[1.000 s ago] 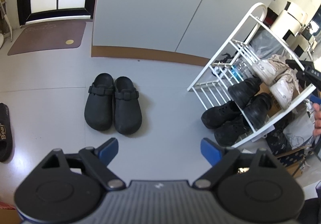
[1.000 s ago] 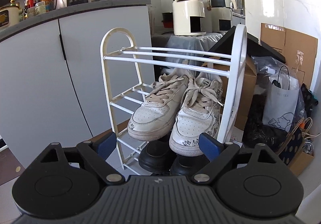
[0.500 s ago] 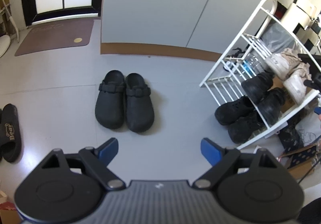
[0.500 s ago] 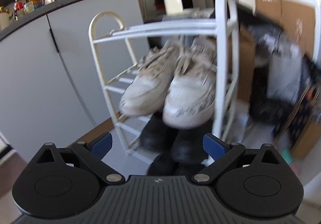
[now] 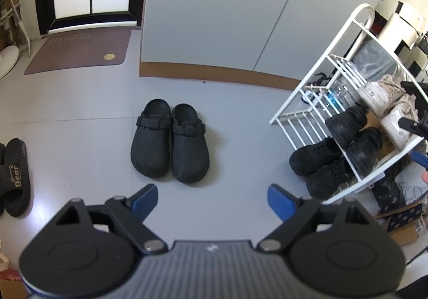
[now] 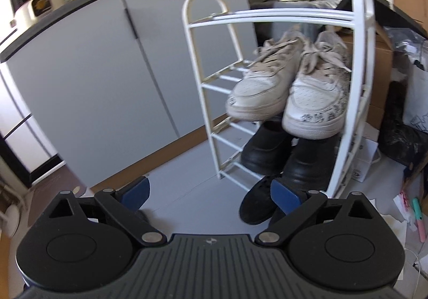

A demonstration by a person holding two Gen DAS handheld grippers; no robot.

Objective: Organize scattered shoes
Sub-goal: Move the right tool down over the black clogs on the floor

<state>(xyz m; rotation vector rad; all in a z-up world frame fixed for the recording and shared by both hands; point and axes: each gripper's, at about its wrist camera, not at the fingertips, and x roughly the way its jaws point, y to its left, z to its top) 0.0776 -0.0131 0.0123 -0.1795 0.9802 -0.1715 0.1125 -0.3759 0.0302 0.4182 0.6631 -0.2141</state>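
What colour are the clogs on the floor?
Black, both clogs of the pair; the left wrist view shows them best.

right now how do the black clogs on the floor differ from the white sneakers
The black clogs sit on the bare floor, away from the rack; the white sneakers rest on a shelf of the white shoe rack. The clogs are black with a buckled strap across the top; the sneakers are off-white with beige laces, one with dark print along its side. Both pairs lie side by side, toes pointing the same way.
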